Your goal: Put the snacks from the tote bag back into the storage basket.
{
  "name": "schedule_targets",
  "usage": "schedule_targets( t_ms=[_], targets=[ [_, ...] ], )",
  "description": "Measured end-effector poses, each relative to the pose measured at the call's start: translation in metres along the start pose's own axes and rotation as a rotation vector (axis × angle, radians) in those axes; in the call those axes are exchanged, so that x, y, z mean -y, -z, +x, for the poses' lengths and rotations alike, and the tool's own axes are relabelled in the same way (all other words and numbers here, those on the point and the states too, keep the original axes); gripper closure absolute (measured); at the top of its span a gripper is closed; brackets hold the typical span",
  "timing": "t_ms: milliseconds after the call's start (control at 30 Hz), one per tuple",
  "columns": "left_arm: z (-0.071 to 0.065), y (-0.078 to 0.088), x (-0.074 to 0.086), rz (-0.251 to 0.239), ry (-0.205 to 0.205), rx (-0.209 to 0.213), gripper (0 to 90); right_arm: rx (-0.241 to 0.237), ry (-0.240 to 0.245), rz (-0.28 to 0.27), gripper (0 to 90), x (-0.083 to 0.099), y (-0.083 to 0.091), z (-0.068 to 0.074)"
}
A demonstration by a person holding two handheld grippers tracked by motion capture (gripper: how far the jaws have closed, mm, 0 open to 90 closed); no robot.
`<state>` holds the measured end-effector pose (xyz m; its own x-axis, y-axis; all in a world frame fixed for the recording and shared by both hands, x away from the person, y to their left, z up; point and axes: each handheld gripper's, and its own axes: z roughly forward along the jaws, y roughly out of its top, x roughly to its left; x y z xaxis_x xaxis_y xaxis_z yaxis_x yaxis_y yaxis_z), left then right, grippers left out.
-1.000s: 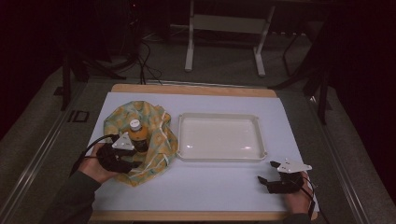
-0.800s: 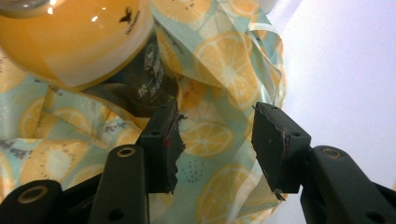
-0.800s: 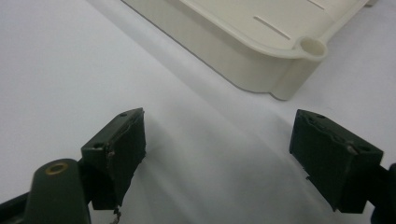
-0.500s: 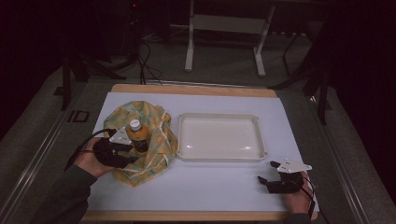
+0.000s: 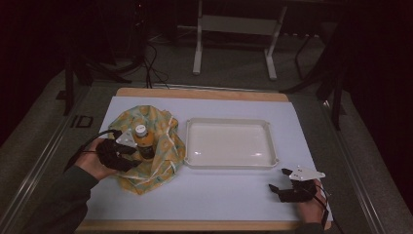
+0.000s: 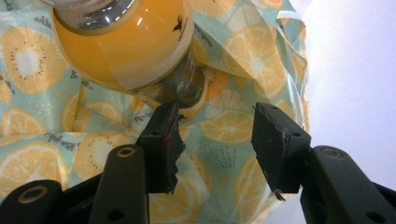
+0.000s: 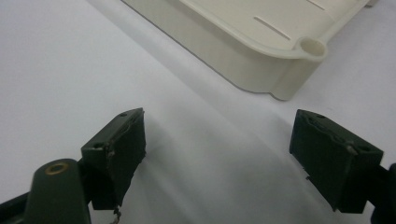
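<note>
An orange juice bottle [image 5: 143,143] with a white cap stands upright in the middle of a crumpled cloth [image 5: 163,146] printed with orange slices. The cloth lies on the white table cover [image 5: 209,195], at about nine o'clock from the cream plastic tray [image 5: 231,124]. The cloth's right edge is just beside the tray's left rim; I can't tell whether they touch.

The left gripper [image 5: 132,155] sits on the cloth at roughly eight o'clock from the bottle, held in the person's left hand [image 5: 95,163], with its cable looping off toward nine o'clock. In the left gripper view, the left gripper [image 6: 215,135] has its jaws spread. The bottle [image 6: 126,42] looms just beyond them at eleven o'clock, its base close to the left jaw's tip. Nothing is between the jaws except the printed cloth [image 6: 219,126] underneath.

The right gripper [image 5: 281,189] rests on the cover well away from the bottle, at about five o'clock from the tray, held in the right hand [image 5: 311,207] with the grey three-cornered plate on top. In the right gripper view, the right gripper [image 7: 217,140] has its jaws spread wide over bare white cover [image 7: 56,70]. A corner of the tray [image 7: 280,70] lies ahead at one o'clock, apart from the jaws. The tray holds nothing.
</note>
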<state>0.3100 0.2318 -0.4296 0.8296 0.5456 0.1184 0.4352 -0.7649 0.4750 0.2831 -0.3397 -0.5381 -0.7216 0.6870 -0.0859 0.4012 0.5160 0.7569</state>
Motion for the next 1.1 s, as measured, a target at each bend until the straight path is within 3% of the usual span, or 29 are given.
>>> schedule_targets(
  t_ms=[500, 1100],
  targets=[
    [0.012, 0.006, -0.003, 0.015, 0.007, -0.017, 51.1, 0.0, -0.001, -0.001, 18.0, 0.0, 0.0, 0.0],
    [0.023, 0.017, -0.013, 0.012, 0.006, -0.006, 49.9, 0.001, 0.002, -0.001, 18.0, 0.0, 0.0, 0.0]
  ],
)
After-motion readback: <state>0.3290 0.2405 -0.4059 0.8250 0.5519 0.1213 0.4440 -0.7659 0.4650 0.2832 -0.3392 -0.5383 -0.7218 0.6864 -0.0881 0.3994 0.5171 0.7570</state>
